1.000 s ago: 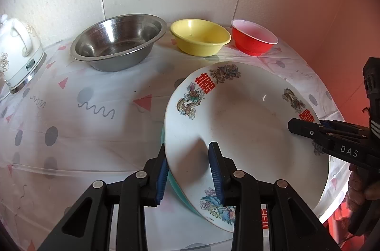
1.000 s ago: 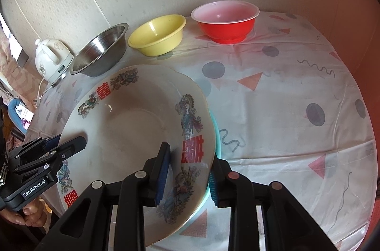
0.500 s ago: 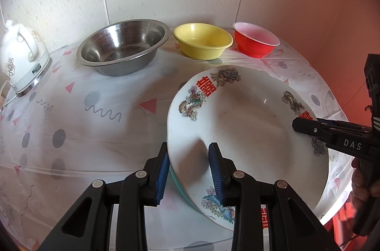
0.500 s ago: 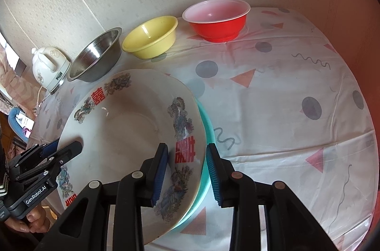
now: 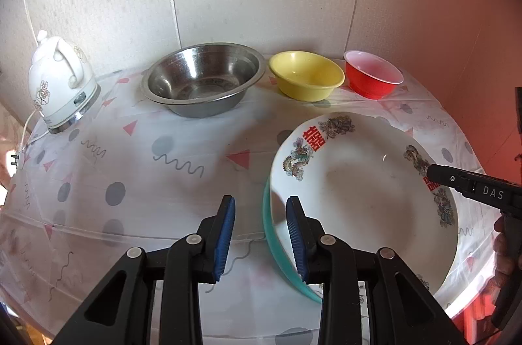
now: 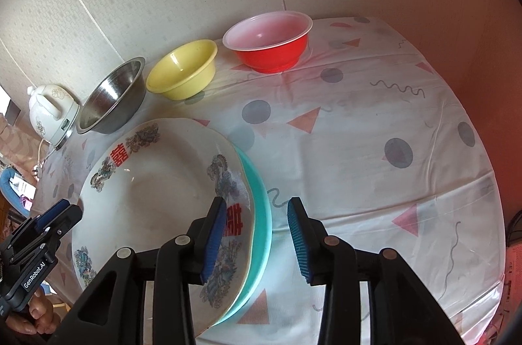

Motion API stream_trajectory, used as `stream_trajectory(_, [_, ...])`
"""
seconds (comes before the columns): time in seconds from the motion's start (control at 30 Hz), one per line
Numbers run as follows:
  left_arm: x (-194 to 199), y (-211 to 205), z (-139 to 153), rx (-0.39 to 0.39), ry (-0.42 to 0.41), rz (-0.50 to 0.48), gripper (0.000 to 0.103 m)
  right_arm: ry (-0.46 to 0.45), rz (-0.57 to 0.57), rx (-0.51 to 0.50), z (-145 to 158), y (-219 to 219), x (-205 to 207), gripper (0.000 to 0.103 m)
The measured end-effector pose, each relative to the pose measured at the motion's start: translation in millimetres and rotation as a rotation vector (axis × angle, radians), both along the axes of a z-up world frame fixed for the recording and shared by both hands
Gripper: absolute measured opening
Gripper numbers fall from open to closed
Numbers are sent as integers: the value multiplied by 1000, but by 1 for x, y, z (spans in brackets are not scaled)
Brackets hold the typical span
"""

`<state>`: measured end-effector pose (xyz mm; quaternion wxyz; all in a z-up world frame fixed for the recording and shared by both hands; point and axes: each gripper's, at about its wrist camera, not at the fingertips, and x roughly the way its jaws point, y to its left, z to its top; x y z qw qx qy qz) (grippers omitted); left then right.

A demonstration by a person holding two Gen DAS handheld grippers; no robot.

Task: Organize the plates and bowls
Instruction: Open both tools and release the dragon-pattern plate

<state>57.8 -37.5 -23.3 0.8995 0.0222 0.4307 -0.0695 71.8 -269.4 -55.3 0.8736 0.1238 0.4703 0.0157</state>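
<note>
A white plate with dragon and red character print [image 5: 362, 198] [image 6: 163, 191] lies on top of a teal plate [image 5: 277, 247] [image 6: 259, 214] on the table. My left gripper [image 5: 261, 234] is open at the stack's left rim, which sits by its right finger. My right gripper [image 6: 256, 234] is open, its jaws on either side of the stack's right rim. A steel bowl [image 5: 202, 87] [image 6: 112, 102], a yellow bowl [image 5: 306, 79] [image 6: 182, 71] and a red bowl [image 5: 373, 77] [image 6: 270, 41] stand in a row by the wall.
A white electric kettle [image 5: 60, 84] [image 6: 52, 110] stands at the far left with its cord over the table edge. The patterned tablecloth [image 6: 375, 133] covers the table. Walls close the back and the right side.
Both grippers opened and let go of the plates' rims. The two plates now rest flat on the table, and both cameras drew back a little.
</note>
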Motion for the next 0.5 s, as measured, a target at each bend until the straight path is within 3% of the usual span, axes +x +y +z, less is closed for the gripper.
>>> stream_trajectory(0.23, [-4,17,21,23,-69,55,33,-40,-18,5,15,2,2,40])
stream_trajectory(0.5, [0,51,44,35,-117,173,33,-60,48,3,26,27,14,40])
